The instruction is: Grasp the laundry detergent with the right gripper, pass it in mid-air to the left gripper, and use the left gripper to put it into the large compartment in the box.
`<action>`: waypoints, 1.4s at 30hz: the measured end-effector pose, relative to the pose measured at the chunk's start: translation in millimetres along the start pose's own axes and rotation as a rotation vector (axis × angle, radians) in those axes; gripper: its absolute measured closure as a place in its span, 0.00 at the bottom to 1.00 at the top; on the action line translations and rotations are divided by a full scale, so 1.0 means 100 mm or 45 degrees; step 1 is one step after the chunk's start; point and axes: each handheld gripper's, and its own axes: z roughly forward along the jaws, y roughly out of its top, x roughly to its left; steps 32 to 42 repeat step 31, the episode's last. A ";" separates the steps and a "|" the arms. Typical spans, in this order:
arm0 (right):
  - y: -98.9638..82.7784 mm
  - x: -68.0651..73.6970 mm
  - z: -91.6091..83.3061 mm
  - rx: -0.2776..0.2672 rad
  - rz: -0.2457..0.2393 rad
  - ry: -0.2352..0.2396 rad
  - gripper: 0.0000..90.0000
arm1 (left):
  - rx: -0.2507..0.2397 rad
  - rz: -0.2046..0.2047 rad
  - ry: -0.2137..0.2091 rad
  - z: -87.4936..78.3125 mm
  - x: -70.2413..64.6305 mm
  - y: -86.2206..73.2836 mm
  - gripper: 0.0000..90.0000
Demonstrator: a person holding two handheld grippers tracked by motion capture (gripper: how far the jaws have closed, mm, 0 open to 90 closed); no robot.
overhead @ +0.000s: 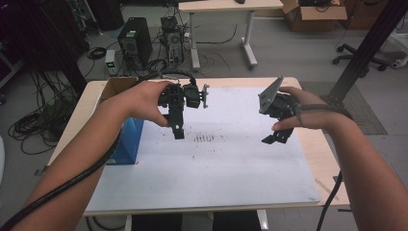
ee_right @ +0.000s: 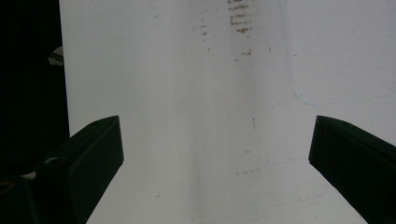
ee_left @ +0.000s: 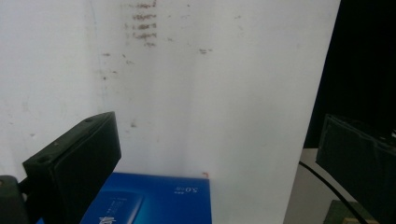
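Blue box (overhead: 126,142) lies at the left edge of the white board (overhead: 216,178), below the left hand (overhead: 144,102), flat on the table (overhead: 317,144); the left gripper view shows its printed top (ee_left: 154,203) just under the jaws. Left gripper (overhead: 177,126) hangs above the board near the box, jaws spread wide, pinching nothing. Right gripper (overhead: 279,137) hovers well apart over the board's right side, jaws also spread and empty. Brown smudges (overhead: 204,138) mark the board between them

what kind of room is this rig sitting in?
Likely a lab or workshop. A computer tower stands on the floor among loose cables, a cardboard box sits by a desk, and an office chair base shows.
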 end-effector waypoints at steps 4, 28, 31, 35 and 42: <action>-0.02 -0.03 0.01 0.032 0.009 0.010 0.03 | 0.007 0.000 0.015 -0.01 0.01 0.01 0.00; 0.11 -0.04 0.06 0.171 0.021 0.071 0.04 | 0.001 -0.039 0.026 0.06 0.03 -0.14 0.00; 0.10 -0.02 0.08 0.170 0.020 0.082 0.04 | -0.009 -0.036 0.022 0.08 0.01 -0.14 0.00; 0.10 -0.02 0.08 0.170 0.020 0.082 0.04 | -0.009 -0.036 0.022 0.08 0.01 -0.14 0.00; 0.10 -0.02 0.08 0.170 0.020 0.082 0.04 | -0.009 -0.036 0.022 0.08 0.01 -0.14 0.00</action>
